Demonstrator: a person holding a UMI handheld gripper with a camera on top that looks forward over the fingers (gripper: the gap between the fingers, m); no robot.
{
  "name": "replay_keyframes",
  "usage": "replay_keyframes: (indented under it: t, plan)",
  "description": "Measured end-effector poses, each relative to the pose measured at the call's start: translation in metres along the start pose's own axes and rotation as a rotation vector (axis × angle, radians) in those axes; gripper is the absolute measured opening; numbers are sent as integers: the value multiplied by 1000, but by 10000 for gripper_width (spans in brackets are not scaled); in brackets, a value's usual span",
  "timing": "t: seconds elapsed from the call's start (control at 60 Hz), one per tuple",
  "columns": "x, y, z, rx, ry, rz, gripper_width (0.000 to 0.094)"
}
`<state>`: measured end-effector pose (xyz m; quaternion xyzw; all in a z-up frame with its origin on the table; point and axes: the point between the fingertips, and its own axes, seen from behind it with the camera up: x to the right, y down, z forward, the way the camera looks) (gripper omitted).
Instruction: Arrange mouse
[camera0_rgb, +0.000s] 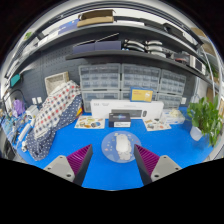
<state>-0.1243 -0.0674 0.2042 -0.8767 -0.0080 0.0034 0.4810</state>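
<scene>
The mouse (122, 146) is seen low in the centre of the frame, a small white rounded shape with a smooth top, sat on a clear round pad (121, 147) on the blue tabletop (80, 145). The gripper (112, 163) is held wide open at the bottom, nothing gripped, pink pads (147, 158) facing in; the mouse is found just ahead of the fingers, in line with the gap. A patterned cloth (55, 115) is draped at centre left, a green plant (207, 117) at right, grey drawer units (120, 80) behind.
</scene>
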Motion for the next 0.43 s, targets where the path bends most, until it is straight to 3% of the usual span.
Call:
replay_keyframes:
  t: [0.433]
  plan:
    - [-25, 20, -34, -4, -51, 14, 843]
